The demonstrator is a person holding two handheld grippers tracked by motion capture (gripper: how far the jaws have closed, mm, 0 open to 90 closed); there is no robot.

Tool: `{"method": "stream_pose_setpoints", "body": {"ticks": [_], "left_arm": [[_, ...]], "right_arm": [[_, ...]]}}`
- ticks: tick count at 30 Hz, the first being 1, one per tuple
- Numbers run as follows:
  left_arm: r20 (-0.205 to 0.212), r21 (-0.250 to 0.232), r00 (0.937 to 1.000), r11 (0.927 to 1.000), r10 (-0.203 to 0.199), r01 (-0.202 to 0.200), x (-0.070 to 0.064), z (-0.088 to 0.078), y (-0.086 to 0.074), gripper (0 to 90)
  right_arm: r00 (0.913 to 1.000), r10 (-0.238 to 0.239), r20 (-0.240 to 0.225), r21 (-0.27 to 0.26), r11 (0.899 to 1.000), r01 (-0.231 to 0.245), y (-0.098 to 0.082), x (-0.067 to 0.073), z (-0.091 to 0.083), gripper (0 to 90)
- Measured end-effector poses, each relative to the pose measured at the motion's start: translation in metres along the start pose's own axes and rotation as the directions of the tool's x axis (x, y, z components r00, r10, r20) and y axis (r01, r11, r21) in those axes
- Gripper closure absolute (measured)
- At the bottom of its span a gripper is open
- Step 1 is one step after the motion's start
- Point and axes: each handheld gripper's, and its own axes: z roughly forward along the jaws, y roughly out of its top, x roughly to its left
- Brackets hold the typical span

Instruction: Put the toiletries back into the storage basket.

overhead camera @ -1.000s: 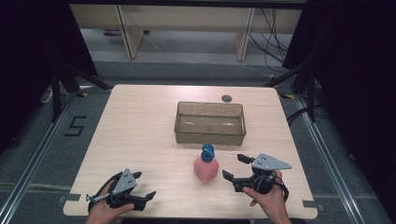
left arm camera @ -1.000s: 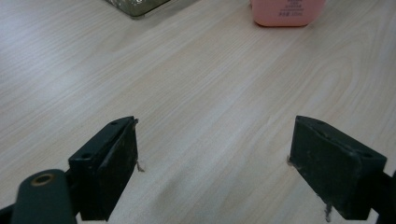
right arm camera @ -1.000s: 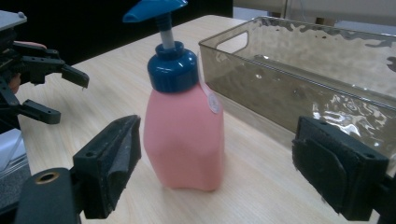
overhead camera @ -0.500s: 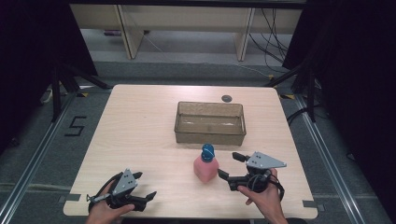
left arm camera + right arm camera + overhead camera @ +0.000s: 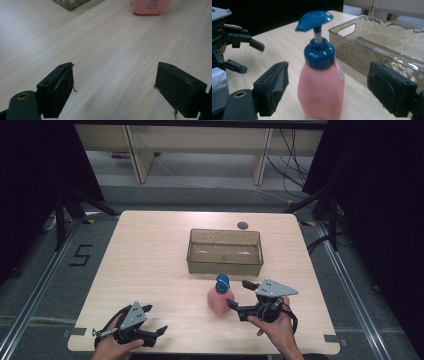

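**Right jaws line up on the pump bottle**

A pale wood-grain worktop [image 5: 150, 265] stands in a dim room, dark curtains to either side and light shelving legs and cables on the grey floor beyond its far edge. Toward the far right of centre sits a clear, smoky-tinted rectangular plastic bin [image 5: 225, 252], which looks empty, with a small dark round disc [image 5: 242, 225] lying past it near the far edge.

Just on the near side of the bin stands a pink plastic pump bottle with a blue collar and blue dispenser head [image 5: 220, 296]. It is upright, its long axis vertical, apart from the bin wall.

The right gripper [image 5: 239, 295], held in the person's right hand, sits just to the right of the bottle and points left at it. Its jaws are wide apart and, in the right gripper view, the bottle [image 5: 320, 85] stands between them, slightly left of centre, with neither pad seen to touch it. The bottle's body is narrower than the gap, so a squeeze across its pink sides looks possible from here, in my judgement.

The left gripper [image 5: 155, 332] rests low at the near left corner, well apart from the bottle, its jaws likewise spread with bare worktop between them. The right hand is plainly the nearer one.
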Motion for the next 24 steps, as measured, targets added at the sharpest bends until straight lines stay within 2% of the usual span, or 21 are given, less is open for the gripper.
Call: {"method": "stream_pose_setpoints", "body": {"ticks": [1, 2, 3, 4, 5, 6, 7, 8, 10, 11, 12, 13, 14, 15, 16, 17, 18, 21, 23, 24], "left_arm": [[0.000, -0.005, 1.0000, 1.0000, -0.002, 0.002, 0.000, 0.000, 0.000, 14.9], [0.000, -0.005, 1.0000, 1.0000, -0.002, 0.002, 0.000, 0.000, 0.000, 14.9], [0.004, -0.012, 0.9999, 0.9999, -0.013, 0.013, -0.002, 0.000, -0.001, 14.9], [0.002, -0.008, 0.9999, 0.9999, -0.011, 0.011, -0.002, -0.001, 0.000, 14.9], [0.000, -0.002, 1.0000, 1.0000, 0.000, 0.000, -0.001, -0.002, 0.000, 14.9], [0.000, -0.002, 1.0000, 1.0000, 0.000, 0.000, -0.001, -0.002, 0.000, 14.9], [0.000, -0.011, 1.0000, 0.9999, -0.008, 0.008, -0.002, -0.001, 0.000, 14.9], [0.000, -0.002, 1.0000, 1.0000, 0.001, -0.001, -0.001, -0.002, 0.000, 14.9], [0.002, -0.005, 1.0000, 1.0000, -0.004, 0.004, -0.001, -0.001, -0.001, 14.9], [0.004, -0.004, 0.9999, 0.9999, -0.013, 0.013, -0.001, -0.001, -0.001, 14.9], [-0.001, -0.014, 0.9999, 0.9998, -0.014, 0.014, -0.001, 0.000, 0.000, 14.9], [-0.008, -0.003, 1.0000, 1.0000, -0.003, 0.003, 0.000, -0.001, 0.000, 14.9], [0.002, -0.002, 1.0000, 1.0000, 0.002, -0.002, 0.000, -0.001, 0.000, 14.9], [0.005, -0.013, 0.9998, 0.9997, -0.018, 0.018, -0.002, 0.000, -0.001, 14.9], [0.004, -0.011, 0.9998, 0.9997, -0.020, 0.020, -0.002, 0.000, -0.001, 14.9], [0.004, -0.013, 0.9998, 0.9998, -0.018, 0.018, -0.002, 0.000, -0.001, 14.9], [0.007, -0.013, 0.9998, 0.9998, -0.017, 0.017, -0.002, 0.000, 0.000, 14.9], [0.006, -0.012, 0.9998, 0.9998, -0.018, 0.018, -0.002, 0.000, -0.001, 14.9], [0.006, -0.012, 0.9998, 0.9998, -0.018, 0.018, -0.002, 0.000, -0.001, 14.9], [0.003, -0.013, 0.9999, 0.9998, -0.017, 0.017, -0.001, 0.000, 0.000, 14.9]], "right_arm": [[0.9995, 0.027, -0.017, -0.001, 1.000, -0.027, 0.000, 0.002, 0.002, 18.2], [0.9999, -0.013, -0.005, 0.005, 1.000, 0.013, 0.002, 0.000, 0.002, 18.2], [0.9999, -0.013, -0.005, 0.017, 1.000, 0.013, 0.003, 0.000, 0.002, 18.2], [0.9999, -0.005, -0.009, 0.013, 1.000, 0.005, 0.003, 0.001, 0.003, 18.2], [0.9996, 0.023, -0.017, 0.013, 1.000, -0.023, 0.004, 0.004, 0.005, 18.2], [0.9996, 0.023, -0.017, 0.013, 1.000, -0.023, 0.004, 0.004, 0.005, 18.2], [0.9998, 0.016, -0.014, 0.017, 1.000, -0.015, 0.005, 0.004, 0.007, 18.2], [0.9994, 0.021, -0.029, 0.016, 1.000, -0.021, 0.006, 0.005, 0.008, 18.2], [0.9998, 0.006, -0.021, 0.013, 1.000, -0.005, 0.008, 0.005, 0.009, 18.3], [0.9992, -0.005, -0.040, -0.001, 1.000, 0.005, 0.008, 0.005, 0.012, 18.3], [0.9995, -0.001, -0.033, 0.017, 1.000, 0.002, 0.009, 0.006, 0.012, 18.3], [0.9995, 0.006, -0.033, 0.017, 1.000, -0.006, 0.009, 0.007, 0.013, 18.3], [0.9994, -0.017, -0.029, 0.010, 1.000, 0.018, 0.010, 0.006, 0.015, 18.3], [0.9996, -0.017, -0.023, 0.017, 1.000, 0.017, 0.010, 0.006, 0.015, 18.3], [0.9994, -0.029, -0.017, 0.017, 0.999, 0.030, 0.010, 0.006, 0.016, 18.4], [0.9997, 0.003, -0.023, 0.016, 1.000, -0.002, 0.010, 0.009, 0.018, 18.7], [0.9992, -0.009, -0.038, 0.012, 1.000, 0.009, 0.010, 0.008, 0.020, 19.0], [0.9993, -0.030, -0.024, 0.016, 0.999, 0.030, 0.011, 0.007, 0.023, 19.6], [0.9993, -0.030, -0.024, 0.019, 0.999, 0.030, 0.011, 0.006, 0.025, 19.9], [0.9992, -0.014, -0.037, 0.015, 1.000, 0.014, 0.011, 0.007, 0.027, 20.1]]}}
